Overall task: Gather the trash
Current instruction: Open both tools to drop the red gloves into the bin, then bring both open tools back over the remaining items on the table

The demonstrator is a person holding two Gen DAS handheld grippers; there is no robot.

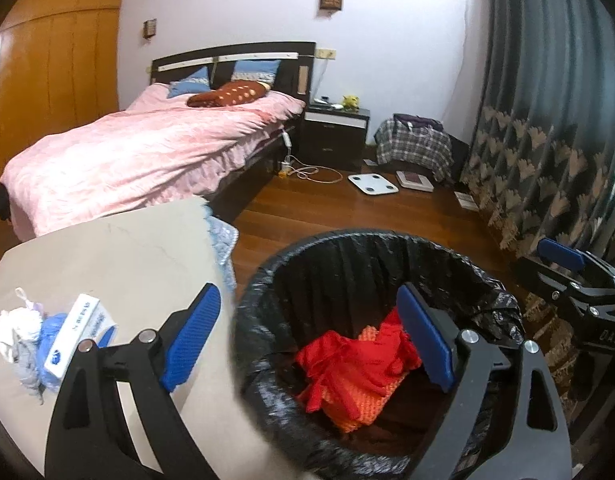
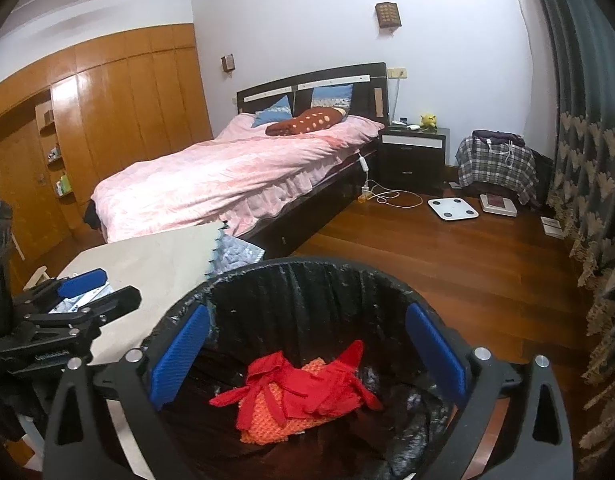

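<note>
I am looking down the left gripper [image 1: 307,340], and its blue fingers [image 1: 193,336] are standing wide apart with nothing between them. One finger is sitting over the tabletop [image 1: 119,256] at the lower left of the frame, and the other is sitting over the trash bin [image 1: 267,280] at the lower middle. The bin's near edge is blurry, and the bottom of the frame is cutting it off.

Inside the black bag I am seeing red cloth [image 1: 347,364] lying on something orange [image 1: 355,408]. I cannot tell what the orange thing is.

At the far left of the left view, a white box [image 1: 73,328] is lying on the tabletop, touching a blue wad [image 1: 53,326] and a white wad [image 1: 15,330]. The gripper's arm is hiding part of this pile.

In the right view, the right gripper [image 2: 307,356] is hanging over the bin too, and its fingers [image 2: 179,356] are wide apart and holding nothing. The gripper is hiding the bin's near rim.

The other gripper is peeking in at the left edge of the right view, and only part of it is showing.

A bed [image 2: 235,172] with a pink cover is sitting in the upper middle.
</note>
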